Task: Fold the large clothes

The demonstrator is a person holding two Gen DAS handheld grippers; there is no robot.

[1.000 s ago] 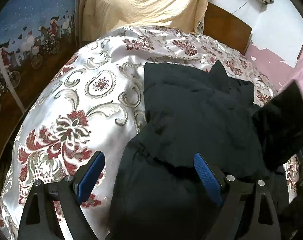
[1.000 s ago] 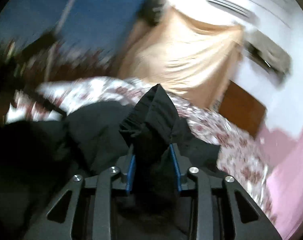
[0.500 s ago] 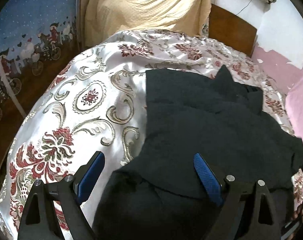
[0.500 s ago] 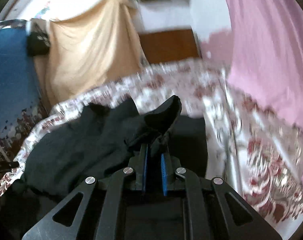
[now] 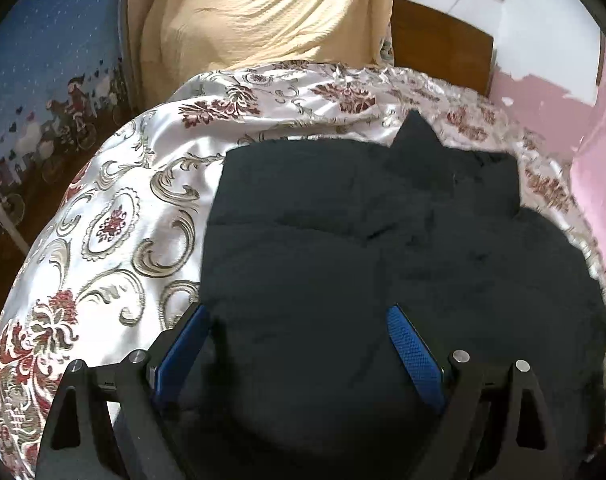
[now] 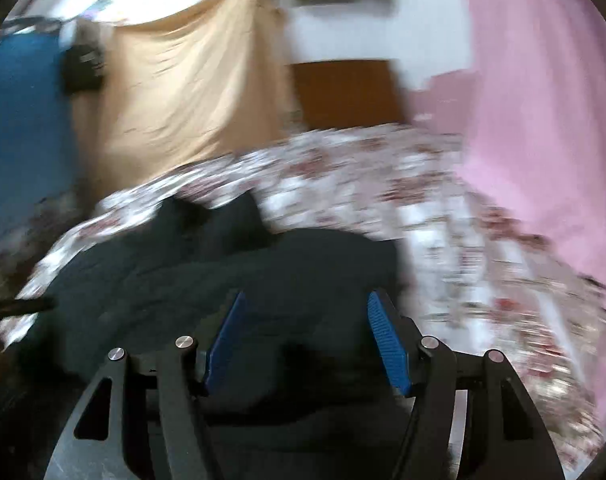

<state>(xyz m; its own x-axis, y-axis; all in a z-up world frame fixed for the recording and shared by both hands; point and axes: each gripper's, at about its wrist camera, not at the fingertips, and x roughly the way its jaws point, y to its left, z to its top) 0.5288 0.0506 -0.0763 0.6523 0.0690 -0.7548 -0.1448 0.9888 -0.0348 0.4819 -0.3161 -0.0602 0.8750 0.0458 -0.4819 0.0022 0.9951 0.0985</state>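
A large black garment (image 5: 343, 240) lies in a rough folded heap on a bed with a white satin floral cover (image 5: 115, 216). A pointed corner of it sticks up at the far edge. My left gripper (image 5: 299, 316) is open and empty, low over the garment's near part. In the blurred right wrist view the same black garment (image 6: 231, 272) lies below my right gripper (image 6: 305, 304), which is open with nothing between its blue pads (image 6: 387, 340).
A beige cloth (image 5: 263, 12) hangs behind the bed beside a brown wooden headboard (image 5: 439, 44). A pink curtain (image 6: 543, 120) hangs along the bed's right side. A blue patterned panel (image 5: 43, 60) stands on the left. Bare bedcover (image 6: 483, 280) lies right of the garment.
My right gripper swung a held flap of the garment across to the right, laid it down, then opened and let go. The left gripper stayed open and moved forward over the garment.
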